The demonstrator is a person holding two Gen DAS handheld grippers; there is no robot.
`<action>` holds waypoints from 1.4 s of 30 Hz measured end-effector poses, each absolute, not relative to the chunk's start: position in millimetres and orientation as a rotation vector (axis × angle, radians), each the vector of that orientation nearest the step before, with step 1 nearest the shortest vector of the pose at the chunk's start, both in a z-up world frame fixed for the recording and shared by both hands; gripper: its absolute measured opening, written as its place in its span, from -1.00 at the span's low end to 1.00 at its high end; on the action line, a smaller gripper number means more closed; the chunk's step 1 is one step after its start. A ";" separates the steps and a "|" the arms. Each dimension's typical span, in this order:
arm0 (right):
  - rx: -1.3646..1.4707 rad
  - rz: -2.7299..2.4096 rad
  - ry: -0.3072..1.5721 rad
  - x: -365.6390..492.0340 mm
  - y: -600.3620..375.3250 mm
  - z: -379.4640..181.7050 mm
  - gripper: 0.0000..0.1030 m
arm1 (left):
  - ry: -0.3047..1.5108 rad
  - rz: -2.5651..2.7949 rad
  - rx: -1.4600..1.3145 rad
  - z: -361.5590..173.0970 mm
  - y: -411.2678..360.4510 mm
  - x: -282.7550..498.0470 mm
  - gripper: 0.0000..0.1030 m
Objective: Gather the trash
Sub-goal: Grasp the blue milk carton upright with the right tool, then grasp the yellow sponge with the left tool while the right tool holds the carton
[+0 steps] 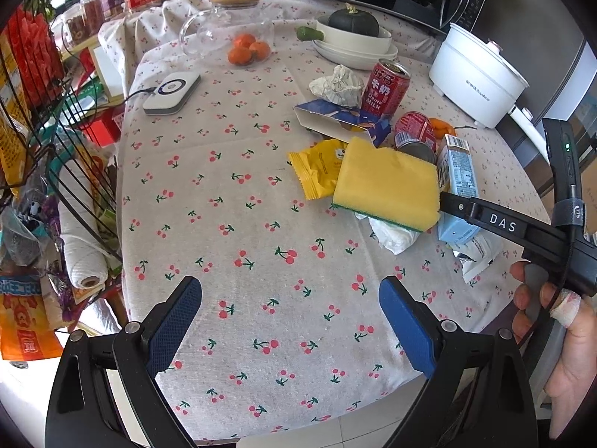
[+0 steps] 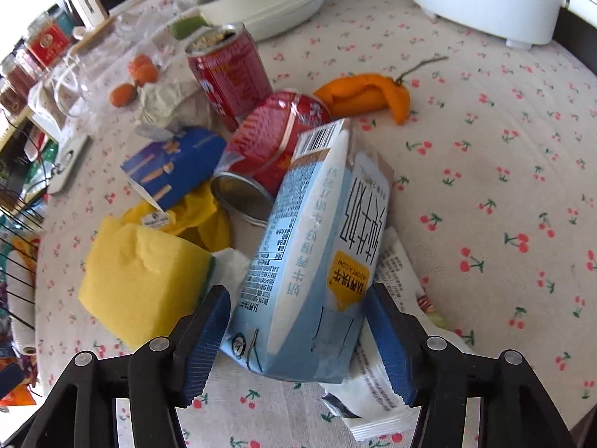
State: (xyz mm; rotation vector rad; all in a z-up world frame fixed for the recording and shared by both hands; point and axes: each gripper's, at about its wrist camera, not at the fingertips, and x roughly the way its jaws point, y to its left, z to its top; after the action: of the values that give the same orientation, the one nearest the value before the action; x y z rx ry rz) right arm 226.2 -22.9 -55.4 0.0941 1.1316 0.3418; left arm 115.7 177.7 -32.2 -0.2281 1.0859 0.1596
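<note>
The right gripper (image 2: 294, 339) has a pale blue milk carton (image 2: 313, 254) between its blue pads, which lie against the carton's lower sides; it looks like a grip, though the carton's far end tilts away toward the cans, so I judge it only lightly lifted, if at all. The left gripper (image 1: 291, 321) hangs wide apart and empty over bare cherry-print tablecloth (image 1: 242, 224), probably kept clear while the other hand works.

Just left of the carton a yellow sponge (image 2: 145, 280) sits on top of white tissue, and the right gripper's arm passes close by it in the left view. Behind lie a yellow wrapper (image 1: 317, 171), a blue box (image 2: 175, 168) on its side, a tipped red can (image 2: 276, 138) and an upright red can (image 1: 388, 87), with crumpled paper (image 1: 337, 86) beyond. A white packet (image 2: 377, 392) lies under the carton. This heap is the trash, bunched near the table's right side, likely for easy picking. An orange pepper (image 2: 365, 93) rests apart; it may not belong with it.
</note>
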 end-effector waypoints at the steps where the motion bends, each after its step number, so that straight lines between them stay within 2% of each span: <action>1: 0.090 0.342 1.125 226.2 -23.2 -54.8 0.18 | 1.085 0.159 -0.229 -31.9 177.5 115.6 0.89; 5: 0.097 0.379 1.094 223.6 -30.6 -40.9 -0.13 | 1.077 0.148 -0.229 -30.2 174.7 116.9 0.89; 7: 0.102 0.399 1.071 220.8 -38.0 -30.7 -0.21 | 1.070 0.138 -0.229 -29.8 172.5 118.9 0.89; 21: 0.132 0.381 1.047 209.6 -100.1 2.3 -0.21 | 0.956 0.037 -0.247 -28.1 139.0 166.8 0.89; 31: 0.137 0.341 1.061 205.1 -145.4 3.9 -0.21 | 1.032 0.089 -0.158 -55.2 117.5 202.5 0.89; 33: 0.135 0.337 1.062 203.4 -153.2 4.7 -0.21 | 1.036 0.082 -0.163 -58.2 116.4 203.5 0.84; 34: 0.132 0.335 1.063 202.4 -156.7 4.8 -0.21 | 1.034 0.078 -0.159 -58.4 115.0 203.7 0.73; 42: 0.129 0.318 1.059 193.7 -181.5 10.2 -0.21 | 0.998 0.026 -0.139 -46.4 105.7 195.0 0.59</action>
State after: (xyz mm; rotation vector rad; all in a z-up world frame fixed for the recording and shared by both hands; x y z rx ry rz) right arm 193.7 -181.5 10.2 0.1291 1.0587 0.3182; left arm 195.0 105.7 -46.4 -0.1387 0.9984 0.0257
